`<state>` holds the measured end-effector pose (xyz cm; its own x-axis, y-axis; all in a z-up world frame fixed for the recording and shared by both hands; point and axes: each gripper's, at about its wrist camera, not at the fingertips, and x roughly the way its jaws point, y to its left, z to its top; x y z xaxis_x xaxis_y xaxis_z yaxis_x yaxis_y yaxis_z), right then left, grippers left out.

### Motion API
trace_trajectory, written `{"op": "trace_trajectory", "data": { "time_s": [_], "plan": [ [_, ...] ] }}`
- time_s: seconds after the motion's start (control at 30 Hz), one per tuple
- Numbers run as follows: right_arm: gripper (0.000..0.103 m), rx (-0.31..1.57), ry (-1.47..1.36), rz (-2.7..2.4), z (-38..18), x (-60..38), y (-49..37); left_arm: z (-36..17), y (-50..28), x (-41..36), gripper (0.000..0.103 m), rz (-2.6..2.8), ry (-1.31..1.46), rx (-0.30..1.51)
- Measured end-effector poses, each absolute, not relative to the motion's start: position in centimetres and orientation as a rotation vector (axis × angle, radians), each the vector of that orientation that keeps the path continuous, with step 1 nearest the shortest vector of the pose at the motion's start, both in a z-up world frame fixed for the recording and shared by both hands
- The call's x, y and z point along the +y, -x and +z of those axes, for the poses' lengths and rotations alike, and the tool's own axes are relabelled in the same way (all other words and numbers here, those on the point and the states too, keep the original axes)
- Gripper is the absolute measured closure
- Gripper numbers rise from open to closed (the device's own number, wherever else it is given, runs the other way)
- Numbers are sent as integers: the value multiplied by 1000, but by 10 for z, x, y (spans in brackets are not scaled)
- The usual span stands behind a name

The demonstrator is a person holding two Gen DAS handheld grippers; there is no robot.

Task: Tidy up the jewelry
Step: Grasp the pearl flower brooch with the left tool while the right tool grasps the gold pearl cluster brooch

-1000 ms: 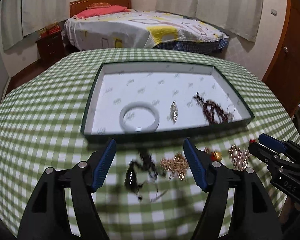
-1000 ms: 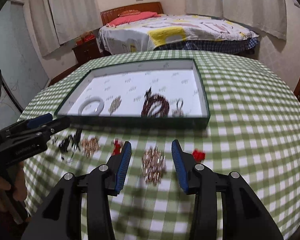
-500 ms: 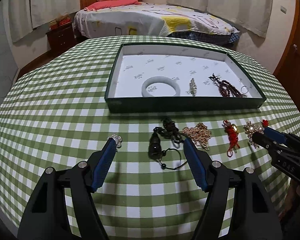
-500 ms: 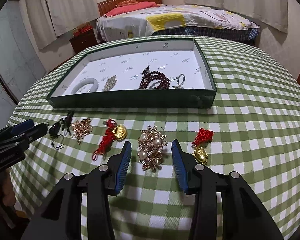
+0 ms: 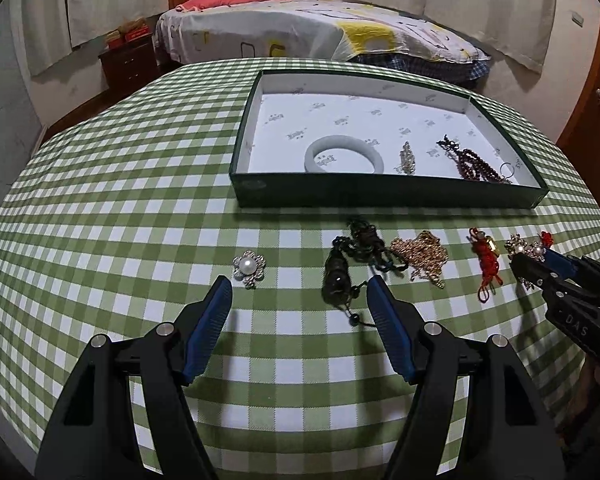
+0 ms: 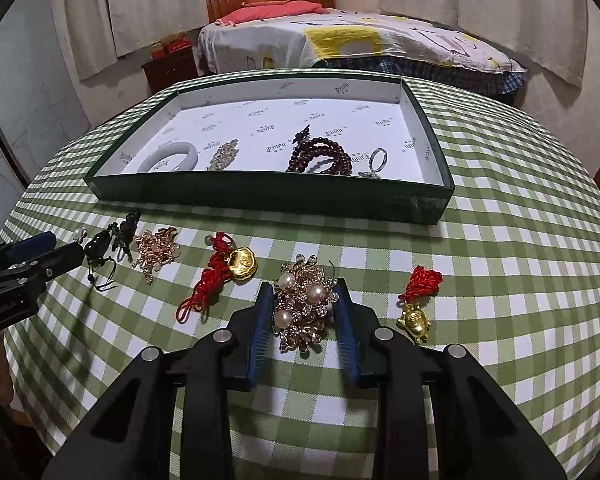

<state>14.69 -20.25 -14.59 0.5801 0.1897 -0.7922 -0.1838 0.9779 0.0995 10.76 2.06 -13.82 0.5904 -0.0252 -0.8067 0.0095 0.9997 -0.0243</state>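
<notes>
Near the table's (image 6: 520, 240) front edge, before the tray (image 6: 260, 194), lies a gold brooch (image 6: 302, 308) with three pearls. Right gripper (image 6: 303, 292) has been closing, jaws straddling it, contact unclear. Left gripper (image 5: 299, 286) gapes empty.

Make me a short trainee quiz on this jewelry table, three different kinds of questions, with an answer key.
1. True or false: the white bangle lies on the checked tablecloth, outside the green box.
2. Multiple choice: what sits between the fingers of the right gripper? A) the red knot with gold ingot B) the pearl brooch cluster C) the dark bead bracelet
3. Fill in: counting the silver ring and the rhinestone clip, the box holds ___ pieces.

Key
1. False; it lies inside the box.
2. B; the right gripper's jaws have just been closing around it, while the left gripper stands wide over the black pendant.
3. Four.
</notes>
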Motion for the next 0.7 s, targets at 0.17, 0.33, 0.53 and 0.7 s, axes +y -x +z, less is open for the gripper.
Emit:
{"op": "trace_trajectory", "data": {
  "time_s": [0.17, 0.33, 0.53, 0.7],
  "plan": [
    [80, 915, -9, 228, -143, -203, -144, -141, -104, 24, 35, -22, 24, 951],
    [80, 914, -3, 231, -144, -202, -143, -141, -101, 28, 35, -22, 23, 958],
    [80, 915, -17, 234, -144, -205, -143, -140, -102, 37, 35, -1, 34, 963],
    [80, 915, -21, 236, -144, -206, -144, -146, -113, 45, 36, 19, 58, 980]
  ]
}}
